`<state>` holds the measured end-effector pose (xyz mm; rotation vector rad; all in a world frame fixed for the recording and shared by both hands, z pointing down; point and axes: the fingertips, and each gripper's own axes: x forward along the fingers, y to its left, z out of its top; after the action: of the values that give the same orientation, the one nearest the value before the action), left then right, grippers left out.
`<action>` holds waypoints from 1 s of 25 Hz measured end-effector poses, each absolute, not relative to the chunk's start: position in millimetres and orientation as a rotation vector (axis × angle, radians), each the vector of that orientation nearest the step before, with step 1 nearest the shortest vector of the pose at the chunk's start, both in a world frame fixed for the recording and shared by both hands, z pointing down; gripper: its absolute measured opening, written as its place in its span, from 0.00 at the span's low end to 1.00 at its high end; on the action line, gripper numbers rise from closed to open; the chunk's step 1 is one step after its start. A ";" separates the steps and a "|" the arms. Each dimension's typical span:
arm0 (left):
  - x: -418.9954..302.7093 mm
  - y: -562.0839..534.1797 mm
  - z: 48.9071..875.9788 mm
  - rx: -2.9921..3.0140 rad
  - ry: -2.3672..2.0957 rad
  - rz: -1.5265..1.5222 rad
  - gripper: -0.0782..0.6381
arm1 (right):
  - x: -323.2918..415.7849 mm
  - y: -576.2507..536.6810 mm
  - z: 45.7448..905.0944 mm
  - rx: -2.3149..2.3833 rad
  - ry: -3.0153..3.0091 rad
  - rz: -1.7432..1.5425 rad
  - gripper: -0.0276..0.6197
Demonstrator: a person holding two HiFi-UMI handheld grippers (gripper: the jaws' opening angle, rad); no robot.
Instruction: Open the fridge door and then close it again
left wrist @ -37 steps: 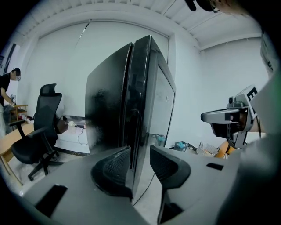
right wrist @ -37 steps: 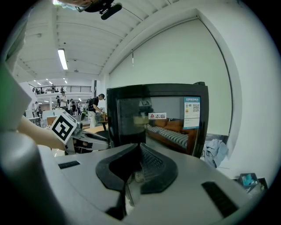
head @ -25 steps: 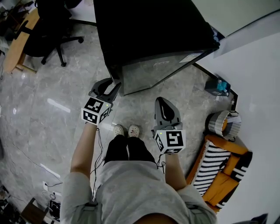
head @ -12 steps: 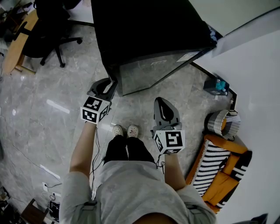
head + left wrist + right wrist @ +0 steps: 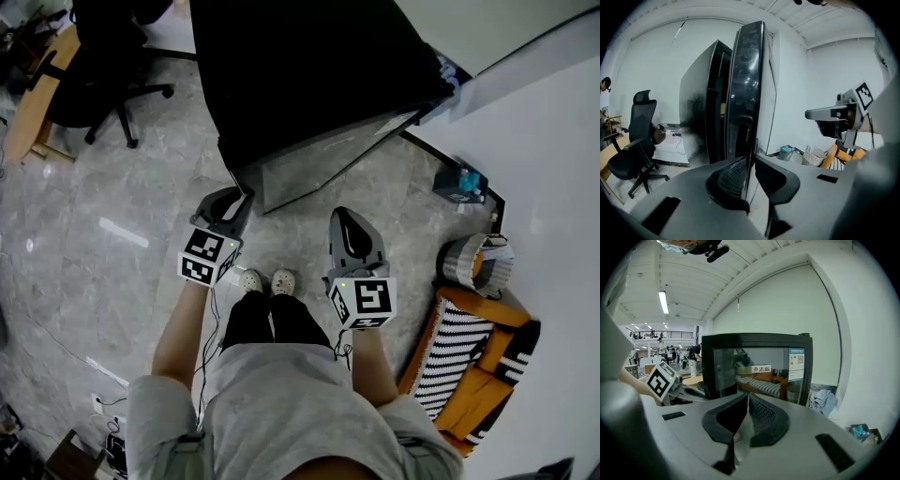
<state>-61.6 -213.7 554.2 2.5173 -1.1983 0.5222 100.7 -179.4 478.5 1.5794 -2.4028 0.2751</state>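
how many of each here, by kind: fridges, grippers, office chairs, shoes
fridge: 1
grippers: 2, left gripper and right gripper
office chair: 1
shoes: 2, left shoe and right shoe
total: 6

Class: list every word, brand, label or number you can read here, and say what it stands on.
"志高", as best it reads: red-and-white brand sticker on the fridge door.
Blue-and-white label with a QR code, same door: print too small to read.
Marker cubes: black-and-white patterns, no words.
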 end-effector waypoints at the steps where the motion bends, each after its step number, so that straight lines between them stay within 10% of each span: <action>1: -55.4 -202.2 554.6 2.527 -1.181 0.517 0.20 | 101.3 -179.7 476.9 1.582 -2.403 0.269 0.08; 25: 14.5 -109.0 554.3 2.503 -1.244 0.579 0.18 | 123.1 -141.1 442.7 1.658 -2.433 0.214 0.08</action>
<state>14.5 -109.0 554.3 2.5027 -1.2439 0.5793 123.1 -141.1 442.7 1.6576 -2.4330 0.2142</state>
